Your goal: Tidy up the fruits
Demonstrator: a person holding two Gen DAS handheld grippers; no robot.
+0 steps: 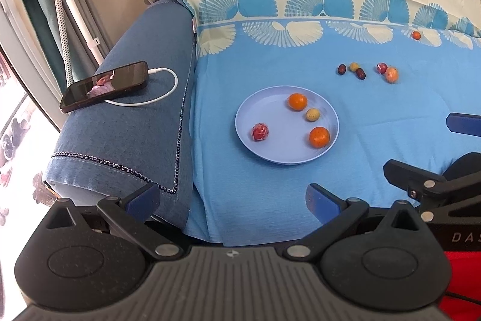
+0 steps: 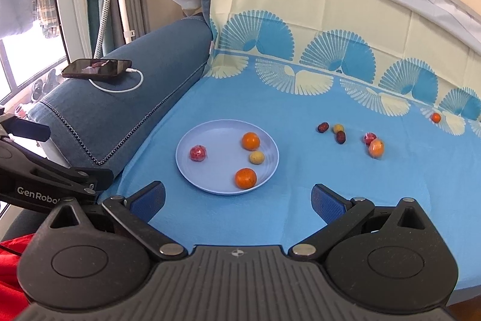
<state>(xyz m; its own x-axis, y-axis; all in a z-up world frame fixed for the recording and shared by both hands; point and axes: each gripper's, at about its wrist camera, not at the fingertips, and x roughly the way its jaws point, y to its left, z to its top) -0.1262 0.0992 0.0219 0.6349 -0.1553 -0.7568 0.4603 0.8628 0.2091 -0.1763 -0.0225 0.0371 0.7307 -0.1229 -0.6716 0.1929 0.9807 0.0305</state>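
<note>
a pale blue plate (image 1: 249,122) sits on the blue patterned sheet (image 1: 270,200) spread over a sofa seat, and everything else is easiest placed from it. on the plate lie 4 fruits: 2 oranges, one toward the far rim (image 1: 297,101) and one toward the near right rim (image 1: 319,137), a small yellowish fruit (image 1: 312,114) between them, and a red fruit in a clear wrapper (image 1: 260,131) on the plate's left side, apart from the others.

beyond the plate and to its right, loose on the sheet, is a small cluster: 2 dark reddish fruits (image 2: 322,127) (image 2: 341,137) with a little yellow one (image 2: 338,128) between them, then a wrapped red fruit (image 2: 369,138) touching a wrapped orange-coloured fruit (image 2: 376,148). much farther off in the same direction, by the sheet's fan border, a tiny orange fruit (image 2: 435,117) lies alone.

left of the plate, on the denim-covered armrest (image 1: 129,122), a phone (image 1: 103,86) rests with a white cable (image 1: 162,89) plugged in.

both tools hang short of the plate on its near side. the left gripper (image 1: 233,199) has its jaws spread wide and holds nothing; the right gripper (image 2: 239,199) is likewise spread and holds nothing.
</note>
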